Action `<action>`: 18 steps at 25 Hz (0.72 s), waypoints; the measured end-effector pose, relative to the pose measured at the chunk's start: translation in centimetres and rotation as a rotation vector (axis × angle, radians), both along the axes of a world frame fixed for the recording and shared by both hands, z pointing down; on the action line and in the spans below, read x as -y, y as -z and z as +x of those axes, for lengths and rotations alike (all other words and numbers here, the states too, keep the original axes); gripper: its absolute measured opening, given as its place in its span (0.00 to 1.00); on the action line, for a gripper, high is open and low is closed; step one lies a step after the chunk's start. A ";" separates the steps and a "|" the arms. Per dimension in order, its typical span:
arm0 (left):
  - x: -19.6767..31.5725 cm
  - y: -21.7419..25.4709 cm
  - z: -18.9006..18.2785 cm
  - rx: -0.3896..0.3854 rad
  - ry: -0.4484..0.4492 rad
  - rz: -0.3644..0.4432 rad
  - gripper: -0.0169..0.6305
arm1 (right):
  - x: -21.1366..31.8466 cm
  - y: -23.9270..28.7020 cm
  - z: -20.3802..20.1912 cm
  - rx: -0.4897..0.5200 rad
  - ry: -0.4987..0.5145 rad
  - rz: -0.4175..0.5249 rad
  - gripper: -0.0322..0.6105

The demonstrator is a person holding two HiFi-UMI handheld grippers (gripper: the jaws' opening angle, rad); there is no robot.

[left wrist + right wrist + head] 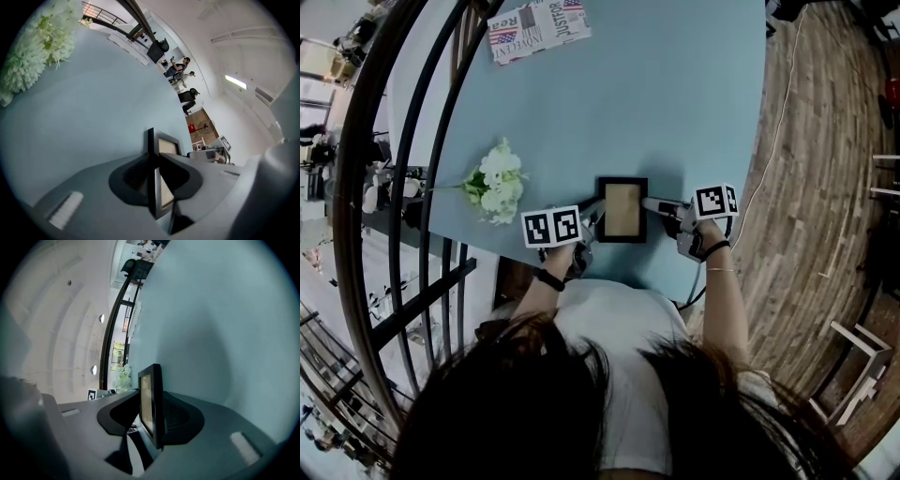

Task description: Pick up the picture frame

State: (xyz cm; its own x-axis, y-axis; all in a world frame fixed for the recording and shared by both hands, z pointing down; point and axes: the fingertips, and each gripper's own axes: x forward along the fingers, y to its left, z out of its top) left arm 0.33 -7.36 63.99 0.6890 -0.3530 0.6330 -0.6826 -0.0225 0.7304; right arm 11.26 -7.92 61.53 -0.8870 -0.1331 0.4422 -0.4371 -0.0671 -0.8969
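Pads of the left gripper are pressing on both faces of the picture frame, clenching its left side. The frame is sitting by the near edge of the tabletop, about midway along it, with a gripper at each side. The right gripper is reaching over the frame's right side. The frame is standing between its jaws and leaning on one ribbed pad, while the other jaw is standing slightly off it, so this grip is slack. Whether the frame is clearing the tabletop I cannot tell. White flowers are lying further off near the left edge, and a printed paper is lying at the far edge.
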 end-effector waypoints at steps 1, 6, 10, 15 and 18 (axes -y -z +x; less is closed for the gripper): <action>0.0 0.0 0.0 -0.002 0.005 -0.002 0.22 | -0.2 0.1 0.0 0.022 0.020 -0.017 0.24; 0.2 0.0 -0.3 -0.024 0.023 -0.012 0.22 | -0.1 0.2 0.2 0.092 0.017 -0.065 0.24; 0.2 0.0 -0.3 -0.031 0.028 -0.017 0.22 | 0.0 0.2 0.3 0.159 0.014 -0.069 0.24; 0.1 -0.1 -0.4 -0.030 0.026 -0.023 0.22 | -0.7 0.0 -0.1 0.111 0.158 -0.048 0.24; 0.2 0.0 -0.3 -0.028 0.025 -0.023 0.22 | -1.5 0.0 -0.3 0.087 0.252 -0.098 0.24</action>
State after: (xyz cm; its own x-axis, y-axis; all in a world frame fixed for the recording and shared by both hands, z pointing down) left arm 0.01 -7.57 63.99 0.6977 -0.3561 0.6217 -0.6621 0.0109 0.7493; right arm 10.98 -6.46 61.50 -0.9219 0.1360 0.3628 -0.3726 -0.0538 -0.9265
